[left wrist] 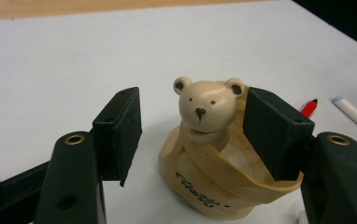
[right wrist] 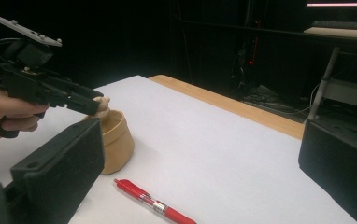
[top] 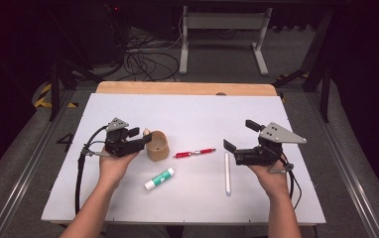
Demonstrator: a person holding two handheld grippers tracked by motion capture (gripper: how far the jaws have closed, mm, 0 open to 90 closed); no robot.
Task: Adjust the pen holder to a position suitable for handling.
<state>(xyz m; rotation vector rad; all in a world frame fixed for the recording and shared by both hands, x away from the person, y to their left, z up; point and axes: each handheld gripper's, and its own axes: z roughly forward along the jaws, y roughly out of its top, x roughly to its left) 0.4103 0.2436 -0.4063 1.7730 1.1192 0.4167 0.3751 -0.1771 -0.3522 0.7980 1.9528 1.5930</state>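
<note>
The left gripper (left wrist: pixel 193 135) is standing with its jaws parted around the bear-shaped pen holder (left wrist: pixel 214 163), one pad hanging clear on one side and the other sitting right at the holder's rim beside the bear's head; neither pad is visibly pressing, so the grip is released (whether the nearer pad is grazing the rim I cannot tell). The holder is standing upright on the white table (left wrist: pixel 74 60), its opening facing up and dark lettering running across its front. In the high view the same left gripper (top: pixel 145 136) is lying in the person's left hand (top: pixel 114 166), pointing toward the pen holder (top: pixel 158 147) just beside it, with its cable trailing off toward the table's left edge.

The right gripper (right wrist: pixel 200 154) is holding its jaws wide apart with nothing between them but bare tabletop, and the red pen (right wrist: pixel 153 203) is lying on the table ahead of it. From above, the right gripper (top: pixel 237 136) is resting in the right hand (top: pixel 272 178), well apart from the holder.

Between the two hands, the red pen (top: pixel 194 152) is lying just right of the holder, a white stick (top: pixel 227 172) is lying lengthwise near the right gripper, and a glue stick (top: pixel 159 179) with a green label is lying tilted in front of the holder.
</note>
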